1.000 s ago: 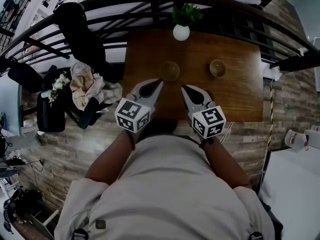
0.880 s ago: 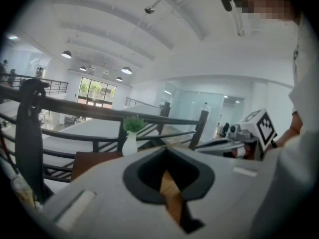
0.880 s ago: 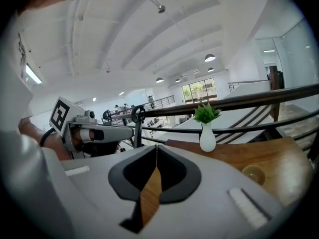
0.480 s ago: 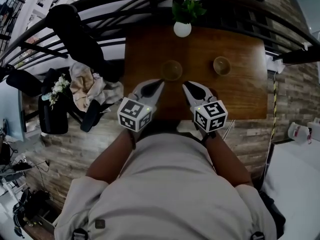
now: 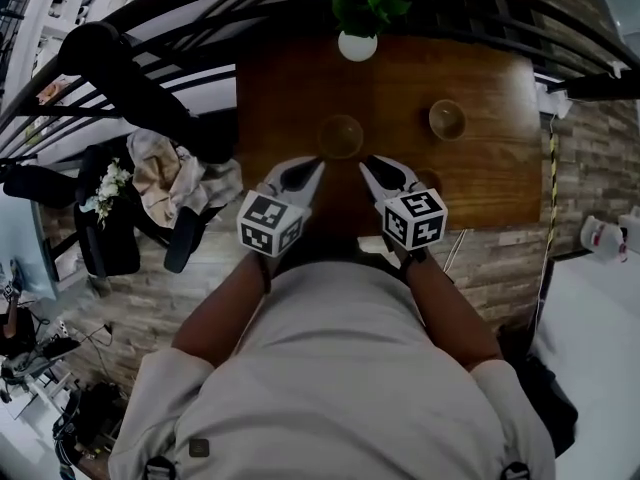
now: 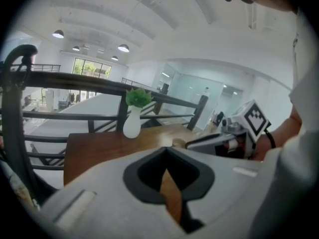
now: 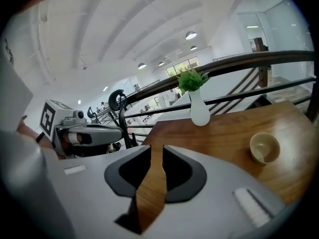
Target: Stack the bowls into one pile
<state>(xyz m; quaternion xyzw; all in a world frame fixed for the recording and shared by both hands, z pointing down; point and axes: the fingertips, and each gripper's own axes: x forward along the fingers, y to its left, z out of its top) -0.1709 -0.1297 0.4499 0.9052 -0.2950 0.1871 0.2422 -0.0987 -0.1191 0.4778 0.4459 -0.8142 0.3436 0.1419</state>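
On the counter [image 5: 490, 183], left bowl [image 5: 340, 136] and right bowl [image 5: 447, 120] sit apart, unstacked.
Your left hand-held gripper [image 5: 317, 163] is closed, right hand-held gripper [image 5: 367, 161] slightly parted; both empty.

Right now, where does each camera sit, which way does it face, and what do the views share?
Head view: on the person's head, facing steeply down at the table, left bowl, right bowl and vase; shows torso, left gripper, right gripper.
Left gripper view: on the left gripper, facing along its jaws across the table to the vase; right gripper at right.
Right gripper view: on the right gripper, facing the vase and right bowl; left gripper at left.
Shared: all three see the vase.
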